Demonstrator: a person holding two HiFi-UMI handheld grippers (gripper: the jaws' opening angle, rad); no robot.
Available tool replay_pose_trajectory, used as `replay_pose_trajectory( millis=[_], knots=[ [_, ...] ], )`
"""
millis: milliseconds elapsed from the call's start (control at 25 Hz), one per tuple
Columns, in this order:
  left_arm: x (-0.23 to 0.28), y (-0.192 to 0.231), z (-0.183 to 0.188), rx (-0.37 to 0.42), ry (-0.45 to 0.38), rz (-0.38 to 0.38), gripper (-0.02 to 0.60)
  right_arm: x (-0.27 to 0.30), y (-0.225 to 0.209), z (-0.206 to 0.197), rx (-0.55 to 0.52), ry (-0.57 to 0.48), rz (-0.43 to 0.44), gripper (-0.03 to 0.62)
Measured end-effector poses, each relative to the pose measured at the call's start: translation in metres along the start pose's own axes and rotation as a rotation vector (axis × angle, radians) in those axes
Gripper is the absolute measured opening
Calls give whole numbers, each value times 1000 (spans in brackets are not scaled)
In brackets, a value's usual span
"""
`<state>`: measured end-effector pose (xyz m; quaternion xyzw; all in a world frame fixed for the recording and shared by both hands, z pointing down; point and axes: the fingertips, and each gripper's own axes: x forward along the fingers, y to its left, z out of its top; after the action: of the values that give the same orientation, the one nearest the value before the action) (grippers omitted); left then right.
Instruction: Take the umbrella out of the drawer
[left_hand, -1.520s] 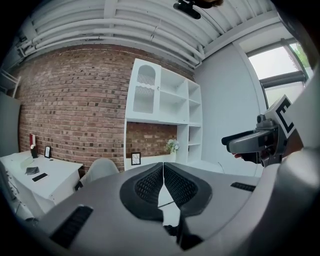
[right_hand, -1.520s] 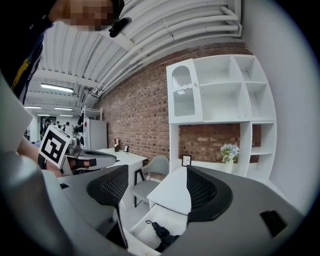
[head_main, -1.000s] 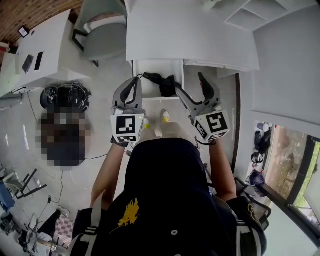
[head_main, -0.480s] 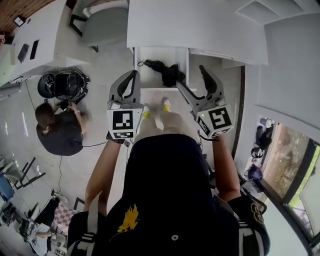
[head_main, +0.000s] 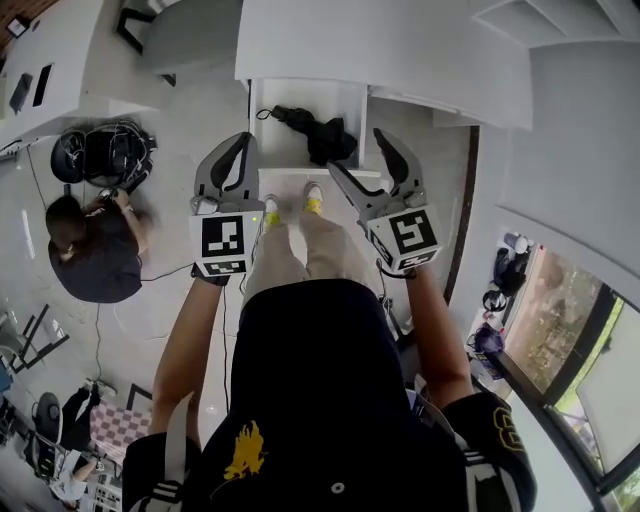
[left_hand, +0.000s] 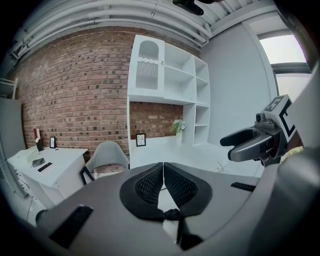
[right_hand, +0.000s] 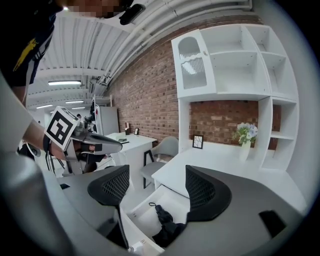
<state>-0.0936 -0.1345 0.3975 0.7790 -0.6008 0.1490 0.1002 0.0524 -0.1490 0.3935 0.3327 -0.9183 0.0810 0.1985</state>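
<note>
1. A black umbrella lies folded in the open drawer, top centre of the head view. It sits toward the drawer's right side, its thin strap trailing left. The drawer stands pulled out from under a white desk.
2. The right gripper hangs just right of centre, above the drawer's front edge, jaws spread wide and empty. In its own view the right gripper frames the umbrella low in the picture, between the pads but well beneath them, touching nothing.
3. The left gripper hangs just left of the drawer, jaws pressed together on nothing. Its own view shows the left gripper aimed across the room at a brick wall, not down into the drawer.
4. The step in hand looks like the reach, with the grasp not yet made. To do it well:
   - Bring the right gripper down with its jaws kept wide.
   - Straddle the bunched middle of the umbrella rather than the loose strap.
   - Close firmly, since the soft fabric will likely give under the pads.
   - Lift straight up, clear of the drawer's walls.
5. The left gripper would have to open before it could help.
</note>
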Motion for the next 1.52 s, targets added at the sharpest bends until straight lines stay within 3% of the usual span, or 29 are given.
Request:
replay_pose_trajectory(
  millis=[640, 1120, 1520],
  knots=[
    [46, 7, -68, -45, 61, 42, 20, 58, -24, -71, 8, 125, -13, 368],
    [78, 8, -120, -87, 115, 60, 20, 104, -28, -128, 30, 201, 42, 368],
    [100, 0, -161, -107, 147, 56, 20, 138, -38, -194, -38, 345, 97, 368]
  ],
)
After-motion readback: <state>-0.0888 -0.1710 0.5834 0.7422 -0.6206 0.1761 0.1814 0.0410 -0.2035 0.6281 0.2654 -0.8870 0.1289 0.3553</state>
